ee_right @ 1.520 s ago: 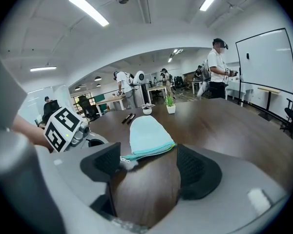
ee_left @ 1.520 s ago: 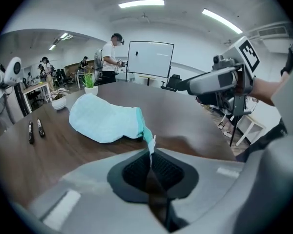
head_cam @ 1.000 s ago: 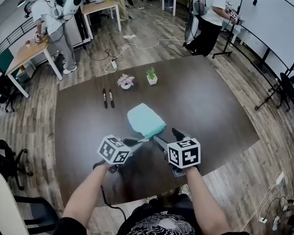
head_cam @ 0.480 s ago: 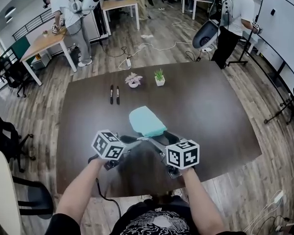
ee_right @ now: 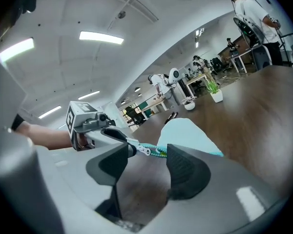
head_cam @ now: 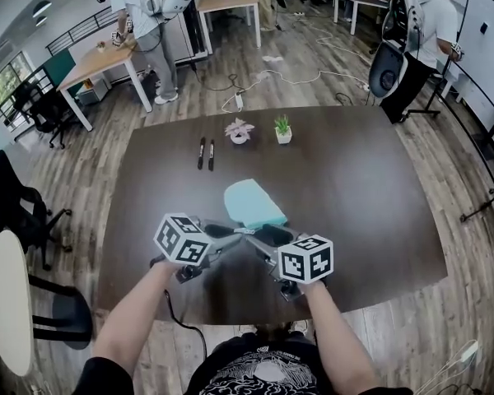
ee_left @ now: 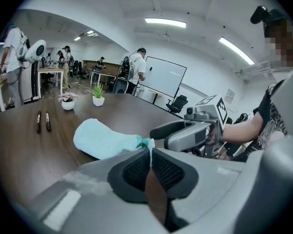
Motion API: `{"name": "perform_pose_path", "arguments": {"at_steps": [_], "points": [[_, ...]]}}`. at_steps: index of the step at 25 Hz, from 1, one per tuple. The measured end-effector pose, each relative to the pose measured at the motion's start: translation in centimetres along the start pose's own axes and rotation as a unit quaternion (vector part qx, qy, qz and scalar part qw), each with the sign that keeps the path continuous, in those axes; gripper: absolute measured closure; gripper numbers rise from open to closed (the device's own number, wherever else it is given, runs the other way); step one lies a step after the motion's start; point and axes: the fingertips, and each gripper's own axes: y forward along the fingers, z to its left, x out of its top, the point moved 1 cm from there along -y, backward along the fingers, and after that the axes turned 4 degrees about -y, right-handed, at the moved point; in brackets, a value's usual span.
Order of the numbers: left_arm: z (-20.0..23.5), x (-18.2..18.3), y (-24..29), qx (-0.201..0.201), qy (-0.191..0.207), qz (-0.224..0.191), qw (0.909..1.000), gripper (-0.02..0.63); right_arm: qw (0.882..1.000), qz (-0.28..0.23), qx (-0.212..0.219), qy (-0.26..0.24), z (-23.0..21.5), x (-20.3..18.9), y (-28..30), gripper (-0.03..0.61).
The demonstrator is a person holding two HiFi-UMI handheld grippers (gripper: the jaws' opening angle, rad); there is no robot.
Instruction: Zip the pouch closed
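Note:
A light teal pouch [head_cam: 251, 202] lies on the dark brown table [head_cam: 370, 196], its near end raised toward me. My left gripper [head_cam: 240, 231] is shut on the white zipper pull [ee_right: 142, 150] at that end; the pull shows as a thin white strip between the pads [ee_left: 136, 172], with the pouch [ee_left: 105, 139] beyond. My right gripper [head_cam: 262, 237] faces it from the right. Its jaws are closing, and the zipper end [ee_right: 158, 152] shows in the gap just past the fingertips [ee_right: 180, 167], which do not press on it. The right gripper [ee_right: 147, 156] holds nothing.
Two black markers [head_cam: 206, 153] and two small potted plants [head_cam: 240, 130] [head_cam: 283, 128] stand at the table's far side. The table's near edge [head_cam: 255, 315] is just below my hands. People, desks and chairs [head_cam: 25, 212] surround the table.
My right gripper has swung in toward the pouch's near end and its jaws have narrowed. The left gripper has risen a little with the zipper pull, lifting that end of the pouch.

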Motion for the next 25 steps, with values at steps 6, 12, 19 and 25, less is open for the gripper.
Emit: {"name": "perform_pose_path", "arguments": {"at_steps": [6,12,19,25], "points": [[-0.47,-0.03,-0.16,0.0,-0.009,0.002,1.0,0.597,0.998,-0.003,0.059,0.019,0.87,-0.1,0.41,0.344],[-0.53,-0.23,0.05,0.003,-0.015,-0.004,0.9999,0.596,0.997,-0.003,0.071,0.028,0.43,-0.68,0.22,0.379],[-0.36,-0.16,0.11,0.006,-0.018,-0.006,0.9998,0.597,0.996,-0.012,0.077,0.034,0.04,-0.26,-0.16,0.414],[-0.43,-0.15,-0.11,-0.002,-0.018,-0.005,0.9998,0.597,0.995,-0.001,0.094,0.031,0.28,-0.77,0.24,0.419]]}}
